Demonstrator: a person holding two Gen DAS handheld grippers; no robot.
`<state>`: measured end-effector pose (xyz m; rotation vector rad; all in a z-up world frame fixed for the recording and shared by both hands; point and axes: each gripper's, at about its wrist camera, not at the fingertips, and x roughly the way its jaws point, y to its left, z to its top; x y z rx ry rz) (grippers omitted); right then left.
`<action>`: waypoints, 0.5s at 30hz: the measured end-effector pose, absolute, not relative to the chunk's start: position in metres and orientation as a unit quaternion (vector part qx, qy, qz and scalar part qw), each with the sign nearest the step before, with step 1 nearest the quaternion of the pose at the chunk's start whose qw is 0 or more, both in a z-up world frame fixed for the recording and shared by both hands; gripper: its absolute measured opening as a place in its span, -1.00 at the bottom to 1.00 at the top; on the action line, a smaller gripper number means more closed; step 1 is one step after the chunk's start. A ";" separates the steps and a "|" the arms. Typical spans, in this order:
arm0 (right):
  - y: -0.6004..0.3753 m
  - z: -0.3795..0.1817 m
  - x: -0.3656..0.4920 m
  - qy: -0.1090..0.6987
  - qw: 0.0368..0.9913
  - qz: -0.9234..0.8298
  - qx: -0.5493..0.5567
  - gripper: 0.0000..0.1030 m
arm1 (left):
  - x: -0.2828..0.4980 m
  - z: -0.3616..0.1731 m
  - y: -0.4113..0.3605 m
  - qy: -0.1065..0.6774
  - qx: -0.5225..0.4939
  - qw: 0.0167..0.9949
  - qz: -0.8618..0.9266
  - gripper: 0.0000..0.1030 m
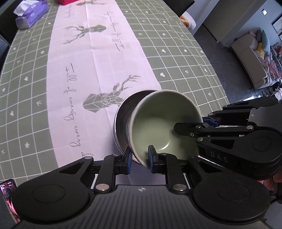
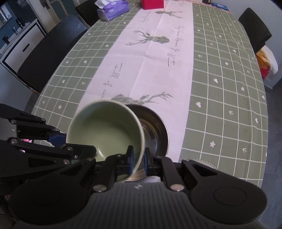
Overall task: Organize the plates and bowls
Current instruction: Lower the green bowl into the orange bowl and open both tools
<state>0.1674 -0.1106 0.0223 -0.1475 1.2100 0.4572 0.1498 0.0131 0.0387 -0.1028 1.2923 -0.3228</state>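
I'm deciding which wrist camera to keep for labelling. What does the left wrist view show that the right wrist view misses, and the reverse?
Only the left wrist view shows a cream sofa in the room beyond the table, and a phone at its lower left edge.

Only the right wrist view shows a white cabinet and dark chairs beside the table.

Both show the green bowl gripped at its rim by the left gripper and the right gripper, a steel bowl behind it, the tissue pack and the checked tablecloth.
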 end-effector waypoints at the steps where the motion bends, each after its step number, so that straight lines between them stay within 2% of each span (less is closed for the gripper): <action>1: -0.112 0.019 0.169 0.566 0.794 0.211 -0.069 -0.83 | 0.152 0.035 0.012 0.602 -0.048 0.783 -0.149 -0.60; 15: -0.115 -0.010 0.190 0.587 0.779 0.210 -0.064 -0.83 | 0.175 0.012 0.010 0.638 -0.056 0.756 -0.137 -0.60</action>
